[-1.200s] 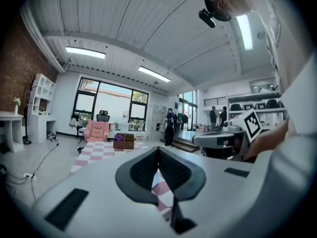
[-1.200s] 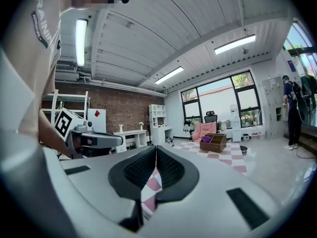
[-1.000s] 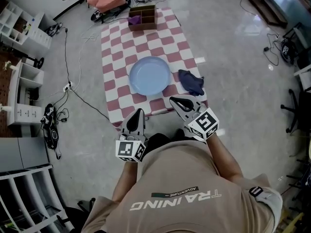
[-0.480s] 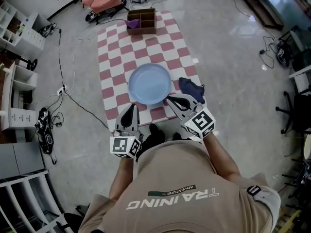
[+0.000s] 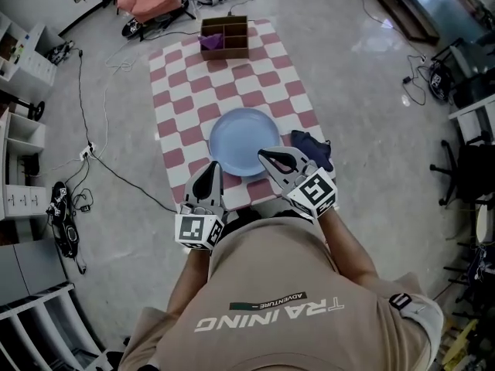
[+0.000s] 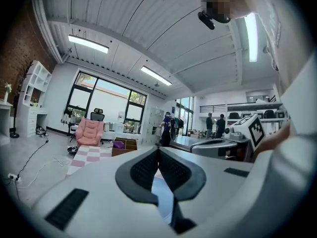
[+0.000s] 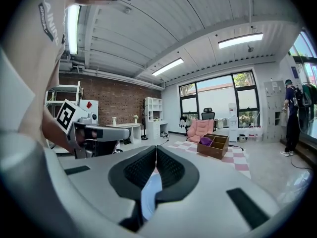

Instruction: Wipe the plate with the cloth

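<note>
The right tool (image 5: pixel 264 156) is shut tight with nothing in it. Its tip is at the near edge of the plate (image 5: pixel 241 137). The left tool (image 5: pixel 212 168) is shut and holds nothing too. It is just beside the plate, at the near left side. I think both are shut because the wiping has not started and there is nothing to hold yet.

The plate lies flat in the middle of the table (image 5: pixel 178 91), easy to reach. The cloth (image 5: pixel 315 150) lies in a heap just right of the plate, close to the right tool, so that tool can grab it.

A second ago both tools were farther back from the plate. Now they are closer to it. The cloth is in the same spot beside the plate.
</note>
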